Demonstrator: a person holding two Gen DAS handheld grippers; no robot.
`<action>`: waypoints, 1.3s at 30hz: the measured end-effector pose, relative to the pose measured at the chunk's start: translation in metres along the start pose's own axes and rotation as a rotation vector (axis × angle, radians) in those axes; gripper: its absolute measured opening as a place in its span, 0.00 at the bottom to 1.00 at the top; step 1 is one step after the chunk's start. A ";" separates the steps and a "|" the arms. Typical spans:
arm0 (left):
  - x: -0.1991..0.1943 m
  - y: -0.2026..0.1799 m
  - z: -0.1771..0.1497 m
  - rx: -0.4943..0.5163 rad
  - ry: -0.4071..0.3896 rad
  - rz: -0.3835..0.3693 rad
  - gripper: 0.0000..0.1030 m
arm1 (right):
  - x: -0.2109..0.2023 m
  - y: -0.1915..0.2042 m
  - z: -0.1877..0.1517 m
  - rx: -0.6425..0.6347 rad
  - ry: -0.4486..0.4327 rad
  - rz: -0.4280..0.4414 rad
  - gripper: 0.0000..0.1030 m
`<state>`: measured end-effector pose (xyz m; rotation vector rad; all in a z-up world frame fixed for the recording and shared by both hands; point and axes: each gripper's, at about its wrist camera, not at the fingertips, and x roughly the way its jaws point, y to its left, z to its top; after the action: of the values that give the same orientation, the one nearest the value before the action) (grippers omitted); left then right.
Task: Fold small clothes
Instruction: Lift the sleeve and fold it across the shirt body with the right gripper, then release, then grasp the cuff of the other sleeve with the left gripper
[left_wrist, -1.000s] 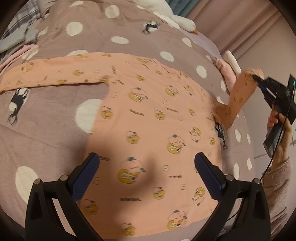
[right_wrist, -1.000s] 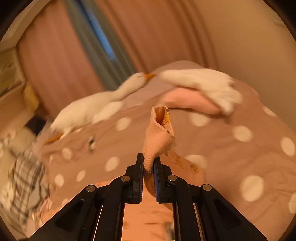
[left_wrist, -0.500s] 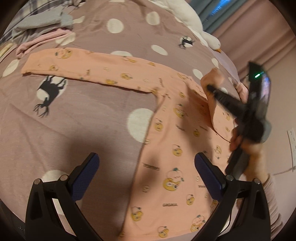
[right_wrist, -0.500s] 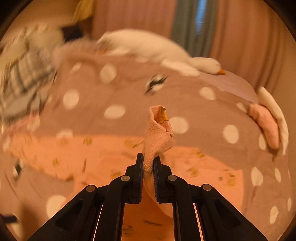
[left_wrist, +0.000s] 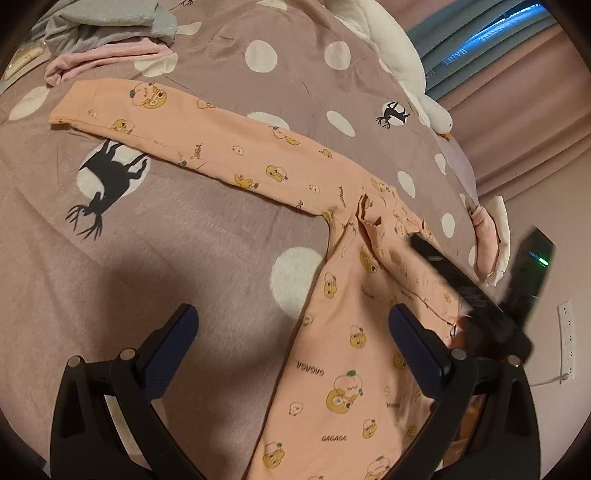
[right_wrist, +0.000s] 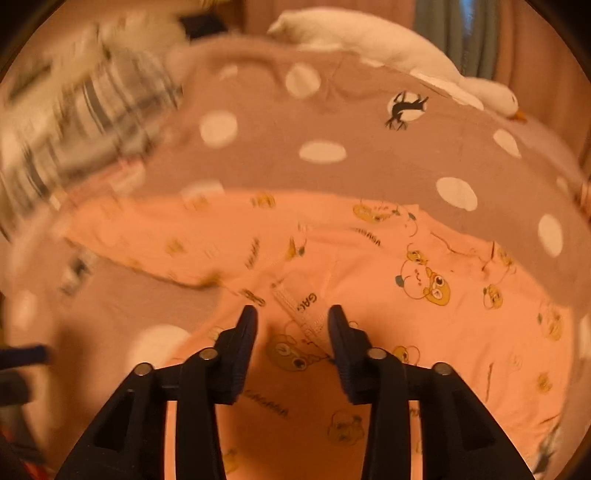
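A peach long-sleeved shirt (left_wrist: 343, 332) printed with yellow cartoon faces lies flat on the mauve dotted bed cover (left_wrist: 184, 240). One sleeve (left_wrist: 207, 147) stretches out to the far left. The other sleeve (left_wrist: 384, 243) lies folded over the shirt's body. My left gripper (left_wrist: 291, 314) hovers open over the shirt's left edge, holding nothing. My right gripper (right_wrist: 292, 314) is low over the shirt with its jaws opening. The sleeve cuff (right_wrist: 306, 317) lies loose between the pads. In the left wrist view the right gripper (left_wrist: 461, 284) is a blurred black shape over the folded sleeve.
A white goose plush (left_wrist: 399, 55) lies along the far side of the bed. Grey and pink clothes (left_wrist: 110, 37) are heaped at the far left. A pink and white bundle (left_wrist: 487, 236) sits at the bed's right edge, before curtains and a wall with a socket (left_wrist: 567, 339).
The right gripper swung the raised sleeve down across the shirt's body, then let go of its cuff. The left gripper shifted toward the shirt's left side, still open.
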<state>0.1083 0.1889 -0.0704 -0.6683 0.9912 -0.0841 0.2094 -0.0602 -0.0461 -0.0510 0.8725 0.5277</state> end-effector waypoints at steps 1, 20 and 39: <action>0.001 -0.001 0.001 0.007 0.000 0.003 1.00 | -0.009 -0.010 0.001 0.055 -0.033 0.035 0.52; -0.032 0.095 0.042 -0.240 -0.093 -0.066 1.00 | 0.066 0.047 -0.010 -0.045 0.079 0.033 0.15; -0.027 0.199 0.113 -0.587 -0.302 -0.230 0.99 | -0.059 -0.008 -0.071 0.142 -0.072 0.096 0.27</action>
<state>0.1375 0.4119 -0.1194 -1.2926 0.6385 0.1106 0.1310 -0.1097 -0.0495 0.1395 0.8431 0.5524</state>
